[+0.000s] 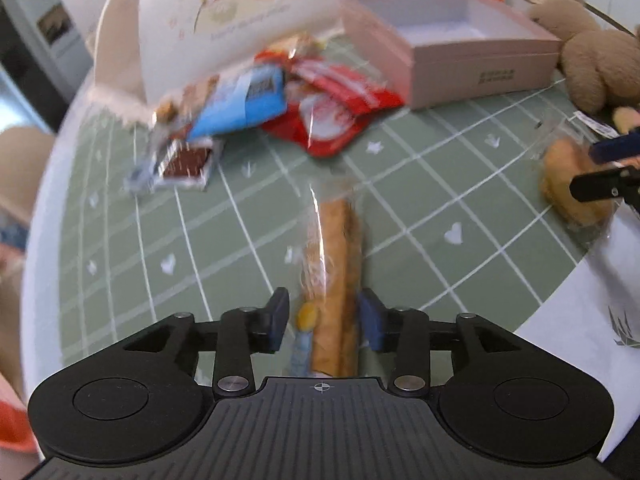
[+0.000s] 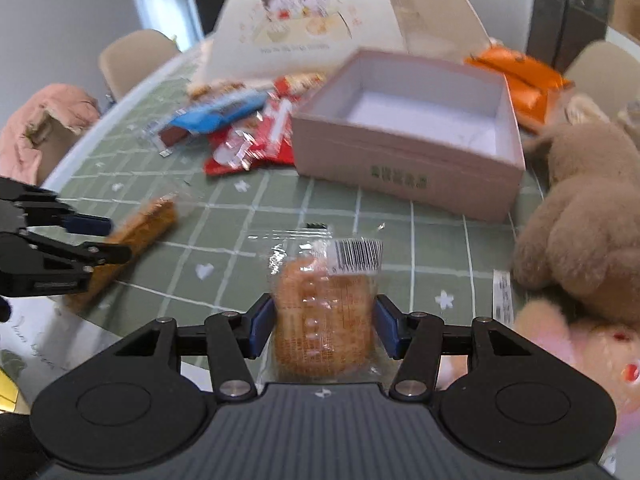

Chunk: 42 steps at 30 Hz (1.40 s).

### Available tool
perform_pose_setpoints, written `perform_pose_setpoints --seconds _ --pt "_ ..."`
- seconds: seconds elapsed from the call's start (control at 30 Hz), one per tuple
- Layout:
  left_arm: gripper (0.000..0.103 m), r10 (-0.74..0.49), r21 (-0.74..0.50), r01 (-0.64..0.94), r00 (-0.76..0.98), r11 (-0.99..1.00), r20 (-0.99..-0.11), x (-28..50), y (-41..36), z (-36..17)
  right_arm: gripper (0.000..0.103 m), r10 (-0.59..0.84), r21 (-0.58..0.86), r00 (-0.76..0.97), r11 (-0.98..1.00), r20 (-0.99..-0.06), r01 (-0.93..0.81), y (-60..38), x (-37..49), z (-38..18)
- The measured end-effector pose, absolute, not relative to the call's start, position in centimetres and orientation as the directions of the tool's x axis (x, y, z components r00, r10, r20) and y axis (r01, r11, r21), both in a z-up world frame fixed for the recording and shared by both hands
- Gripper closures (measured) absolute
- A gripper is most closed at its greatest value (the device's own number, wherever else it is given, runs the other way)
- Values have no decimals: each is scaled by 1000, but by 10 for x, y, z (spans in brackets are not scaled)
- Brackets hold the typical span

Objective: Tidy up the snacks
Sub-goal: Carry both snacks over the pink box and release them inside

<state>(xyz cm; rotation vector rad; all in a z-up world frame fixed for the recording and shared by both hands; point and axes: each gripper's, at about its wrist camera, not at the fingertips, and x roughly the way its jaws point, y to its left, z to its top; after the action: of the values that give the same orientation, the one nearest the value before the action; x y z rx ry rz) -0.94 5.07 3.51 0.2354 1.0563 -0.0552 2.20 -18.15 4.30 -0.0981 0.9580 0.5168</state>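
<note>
Meanwhile, left tool [image 1: 324,326] clamps a long wrapped biscuit [image 1: 336,280], right tool [image 2: 324,326] clamps a round cake [image 2: 324,320].

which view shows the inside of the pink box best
The right wrist view: it looks down into the pink box, showing its white floor and all four walls, with nothing visible inside. The left wrist view sees the box farther off and at an angle, showing only part of the interior.

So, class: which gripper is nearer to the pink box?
Right. The right gripper, holding a round wrapped cake, faces the pink box just ahead; the left gripper, on a long wrapped pastry, sits farther left.
</note>
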Motion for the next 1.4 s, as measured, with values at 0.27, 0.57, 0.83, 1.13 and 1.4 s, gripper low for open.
perform_pose_setpoints --seconds 0.27,0.57,0.83,1.13,1.4 --pt "56 -71 -16 114 498 993 -865 -1 67 25 34 358 111 468 872 -808 -477 -170 24 31" --pt "68 -273 -215 169 615 962 -740 -13 59 84 51 423 154 573 875 -702 -458 -215 15 101" --pt "68 -492 -342 368 758 864 -428 91 18 229 51 382 107 819 921 -428 -374 -264 33 246" --pt "67 -518 -542 216 695 812 -499 146 45 154 51 297 99 804 952 -515 -289 -237 127 255" --pt "67 -343 -463 39 727 886 -595 128 120 96 26 293 180 622 954 -726 -239 -191 243 169"
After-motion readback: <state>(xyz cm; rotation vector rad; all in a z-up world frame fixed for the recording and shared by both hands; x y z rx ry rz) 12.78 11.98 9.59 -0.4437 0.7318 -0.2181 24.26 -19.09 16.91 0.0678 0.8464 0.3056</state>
